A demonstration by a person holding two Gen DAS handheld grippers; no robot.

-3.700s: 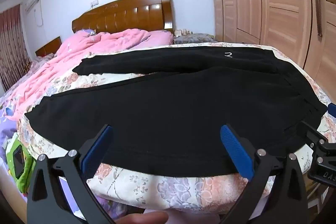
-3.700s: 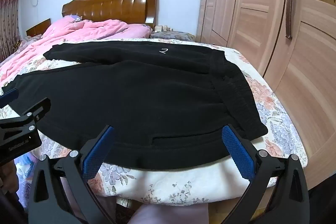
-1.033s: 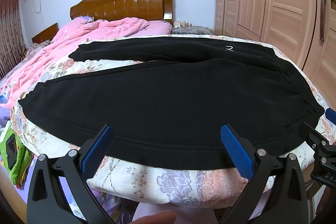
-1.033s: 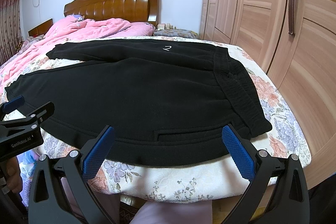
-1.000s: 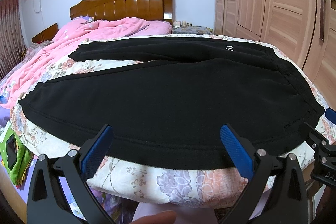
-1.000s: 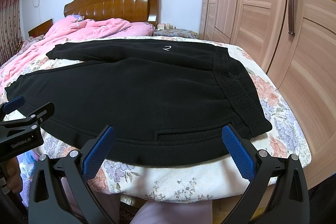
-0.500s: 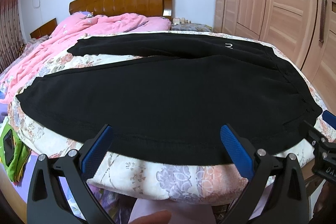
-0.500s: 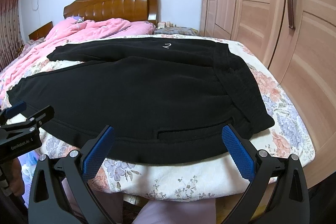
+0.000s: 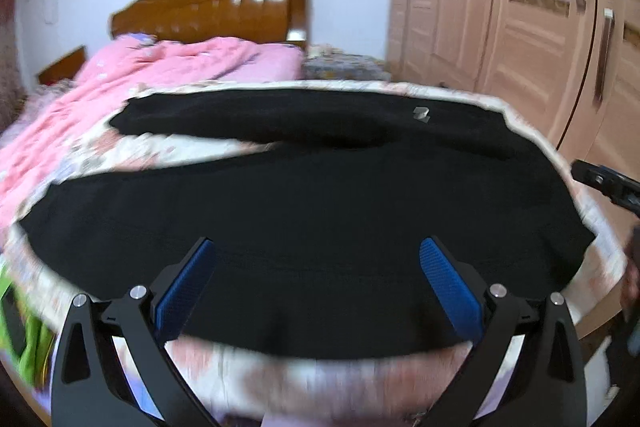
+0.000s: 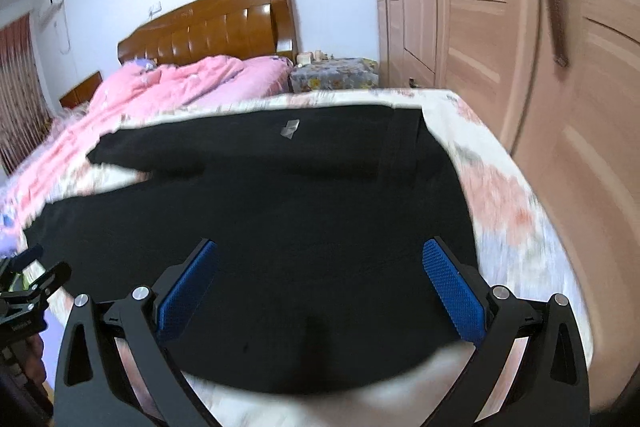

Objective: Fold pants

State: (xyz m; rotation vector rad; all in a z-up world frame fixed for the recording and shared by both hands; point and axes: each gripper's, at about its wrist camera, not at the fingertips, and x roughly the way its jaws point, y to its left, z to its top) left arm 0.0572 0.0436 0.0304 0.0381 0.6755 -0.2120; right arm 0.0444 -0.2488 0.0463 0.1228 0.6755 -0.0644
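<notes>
Black pants (image 9: 304,203) lie spread flat across the foot of the bed, legs pointing left, waistband at the right, a small white mark on the far leg (image 9: 421,114). My left gripper (image 9: 318,251) hovers open over the near leg's hem side, nothing between its blue pads. My right gripper (image 10: 320,251) is open too, above the near hip area of the pants (image 10: 280,219), close to the waistband (image 10: 400,147). The right gripper's tip (image 9: 600,181) shows at the left wrist view's right edge; the left gripper's tip (image 10: 36,283) shows at the right wrist view's left edge.
Floral bedsheet (image 10: 508,211) under the pants, pink quilt (image 9: 168,67) bunched toward the wooden headboard (image 9: 216,3). Wooden wardrobe doors (image 10: 520,27) stand close on the right. A small covered nightstand (image 10: 334,73) is beside the headboard. Something green (image 9: 24,339) lies low at the left.
Both grippers have moved forward and over the pants, which now lie beneath the fingers; both views are motion-blurred. Both stay open.
</notes>
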